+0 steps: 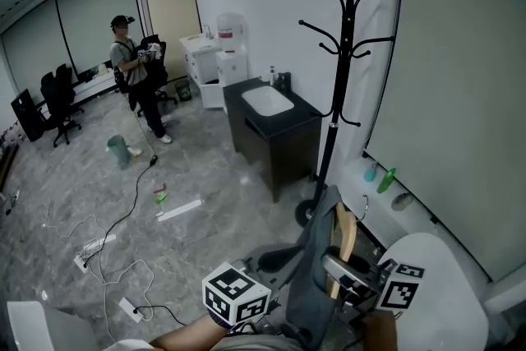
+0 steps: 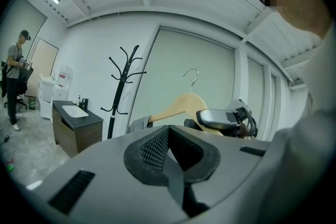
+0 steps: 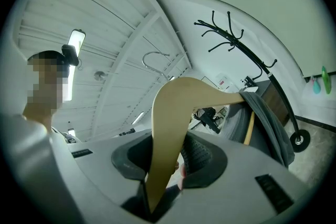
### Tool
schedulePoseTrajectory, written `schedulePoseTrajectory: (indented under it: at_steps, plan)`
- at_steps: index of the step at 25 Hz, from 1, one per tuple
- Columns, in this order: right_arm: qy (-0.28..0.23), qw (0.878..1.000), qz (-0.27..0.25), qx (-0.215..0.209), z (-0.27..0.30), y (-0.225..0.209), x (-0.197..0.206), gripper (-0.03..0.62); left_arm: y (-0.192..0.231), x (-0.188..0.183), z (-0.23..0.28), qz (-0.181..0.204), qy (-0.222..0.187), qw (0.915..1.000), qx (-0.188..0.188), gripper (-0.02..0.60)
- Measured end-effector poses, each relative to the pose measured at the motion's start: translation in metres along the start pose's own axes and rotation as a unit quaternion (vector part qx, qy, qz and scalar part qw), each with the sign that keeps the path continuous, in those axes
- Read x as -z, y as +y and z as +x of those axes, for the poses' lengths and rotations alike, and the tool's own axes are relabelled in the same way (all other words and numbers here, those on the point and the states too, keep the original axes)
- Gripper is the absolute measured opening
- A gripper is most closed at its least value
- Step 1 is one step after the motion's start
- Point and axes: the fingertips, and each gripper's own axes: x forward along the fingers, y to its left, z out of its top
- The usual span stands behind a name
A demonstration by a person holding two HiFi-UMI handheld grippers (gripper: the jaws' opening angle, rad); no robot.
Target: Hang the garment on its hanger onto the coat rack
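The black coat rack (image 1: 341,78) stands by the right wall, beyond a dark cabinet. A grey garment (image 1: 314,267) hangs on a wooden hanger (image 1: 346,236) low in the head view, short of the rack's base. My right gripper (image 3: 168,160) is shut on one arm of the hanger (image 3: 173,113); its metal hook (image 3: 152,57) points up and free. The garment (image 3: 268,118) drapes off the far arm. My left gripper (image 2: 169,152) is shut with nothing between its pads; it sits left of the garment, its marker cube (image 1: 236,296) showing. The rack (image 2: 122,81) and hanger (image 2: 181,105) lie ahead of it.
A black cabinet with a white sink (image 1: 275,123) stands just left of the rack. Bottles (image 1: 386,179) sit at the wall's foot. Cables (image 1: 107,251) trail over the floor. A person (image 1: 136,78) stands far back near office chairs (image 1: 53,99) and a water dispenser (image 1: 232,45).
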Motion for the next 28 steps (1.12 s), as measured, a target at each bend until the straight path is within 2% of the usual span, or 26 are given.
schedulePoseTrajectory:
  at_steps: [5,13,20,28]
  plan:
    - [0.008,1.0,0.002,-0.009,-0.002,0.004,0.004,0.132,-0.01,0.006,-0.004,0.006,0.0,0.9999,-0.008,0.005]
    - [0.017,1.0,0.004,-0.023,0.021,-0.017,-0.018,0.132,0.019,-0.007,0.013,0.004,-0.011,0.9997,-0.022,0.006]
    - [0.026,1.0,0.002,-0.015,0.065,-0.063,-0.041,0.132,0.079,-0.019,0.046,0.0,-0.015,0.9997,-0.018,0.006]
    - [0.021,1.0,0.004,0.001,0.141,-0.126,-0.091,0.132,0.181,-0.06,0.09,0.004,-0.019,0.9998,-0.002,0.005]
